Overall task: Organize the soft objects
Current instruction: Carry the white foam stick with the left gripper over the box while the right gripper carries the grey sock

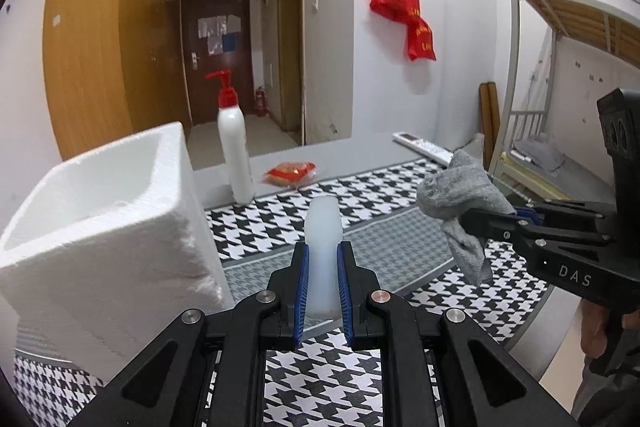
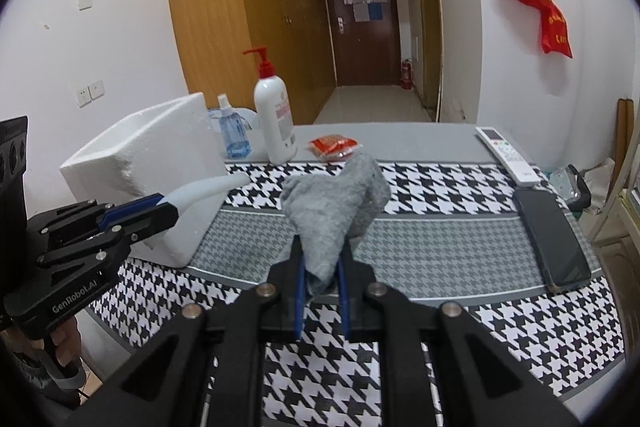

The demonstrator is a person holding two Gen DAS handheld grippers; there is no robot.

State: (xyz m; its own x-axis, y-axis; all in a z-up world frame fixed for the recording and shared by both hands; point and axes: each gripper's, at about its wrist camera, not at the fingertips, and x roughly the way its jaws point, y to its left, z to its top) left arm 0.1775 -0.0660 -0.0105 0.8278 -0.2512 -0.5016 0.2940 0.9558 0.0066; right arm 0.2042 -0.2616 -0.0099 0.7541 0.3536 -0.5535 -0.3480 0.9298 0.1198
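Clamped in the left gripper (image 1: 323, 281): a soft translucent white silicone piece (image 1: 323, 251), lifted right beside the foam box (image 1: 100, 227). Right gripper (image 2: 323, 281) jaws pinched on a grey cloth (image 2: 334, 203), up off the table (image 2: 420, 247). Box looks empty so far, neither item dropped in yet.

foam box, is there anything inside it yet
No, in the left wrist view the white foam box shows a bare white inside, while the grey cloth hangs from the right gripper beside it.

Grey cloth (image 2: 336, 211), milky-white soft piece (image 1: 323, 247), black-and-white houndstooth tablecloth (image 2: 440, 183), white foam box (image 1: 92, 211).
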